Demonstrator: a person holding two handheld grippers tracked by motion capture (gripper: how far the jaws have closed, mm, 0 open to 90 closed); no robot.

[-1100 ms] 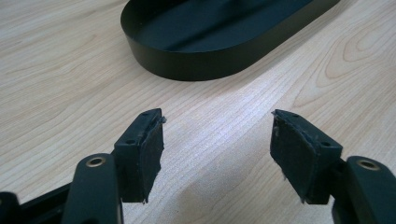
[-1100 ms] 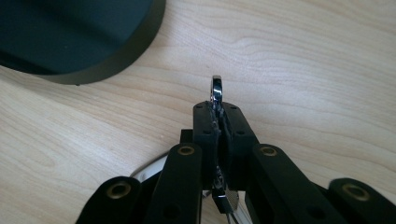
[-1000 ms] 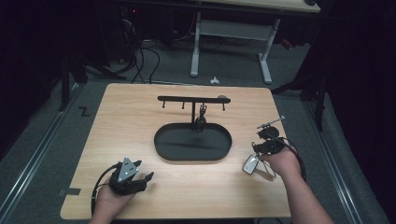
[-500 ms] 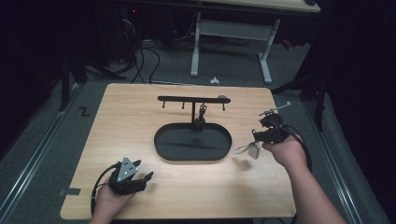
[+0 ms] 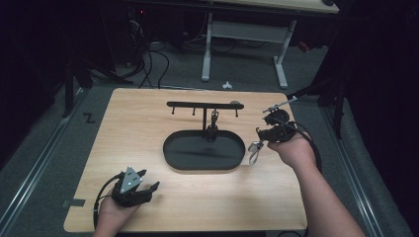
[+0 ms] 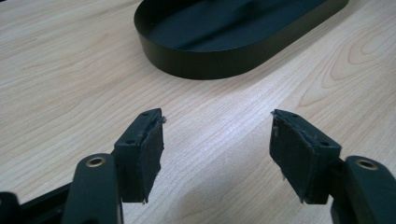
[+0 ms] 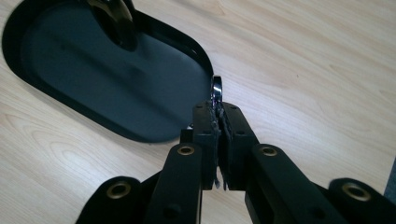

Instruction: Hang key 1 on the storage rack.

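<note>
Keyring (image 5: 255,152) of shiny metal hangs pinched in the right gripper (image 5: 260,139), above the table's (image 5: 148,118) right edge just beside the black oval metal tray (image 5: 173,159). Left gripper (image 5: 148,183) rests spread near the pale wood's front-left corner.

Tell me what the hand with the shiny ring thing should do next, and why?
Probably carry it up toward the hook rack. The right gripper is shut on the metal ring piece, held clear of the table beside the black tray, and free hooks stand above that tray. The left gripper rests open.
</note>
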